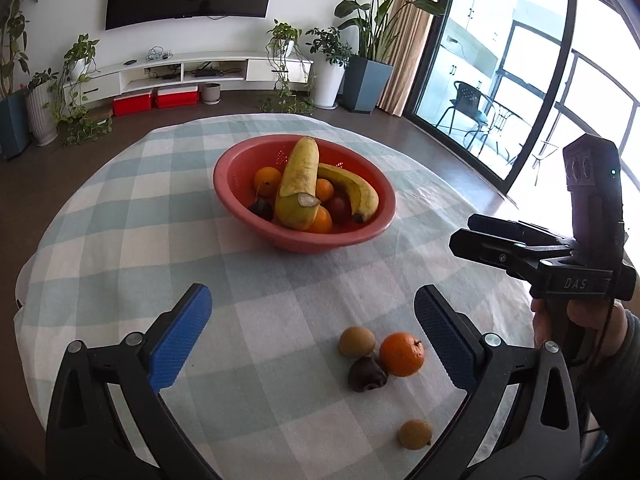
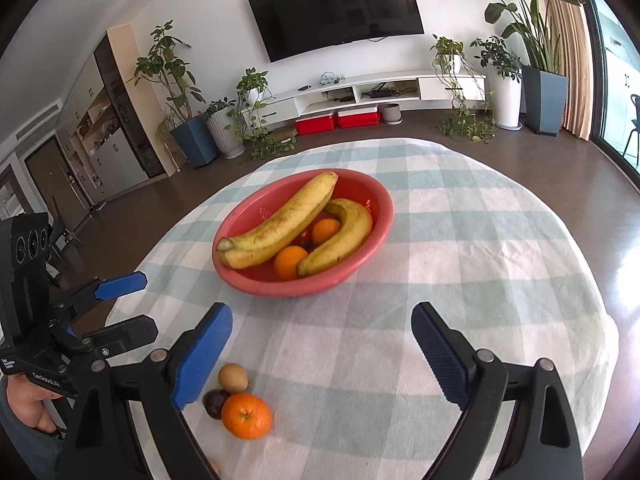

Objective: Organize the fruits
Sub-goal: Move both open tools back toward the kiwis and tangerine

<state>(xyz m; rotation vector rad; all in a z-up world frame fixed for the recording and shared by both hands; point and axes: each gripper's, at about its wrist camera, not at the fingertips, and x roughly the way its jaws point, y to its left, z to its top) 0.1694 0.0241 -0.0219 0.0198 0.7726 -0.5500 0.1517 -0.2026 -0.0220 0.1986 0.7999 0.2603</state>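
orange [image 1: 401, 354] beside right finger of wide-open, empty left gripper [image 1: 312, 336]

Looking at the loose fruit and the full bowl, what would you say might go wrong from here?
1. The bowl is crowded: two bananas lie across the oranges, so an added fruit may roll off them.
2. The kiwi, orange and dark fruit touch; closing on one may push the others away.
3. Both grippers, left and right, are open near that cluster and might collide.
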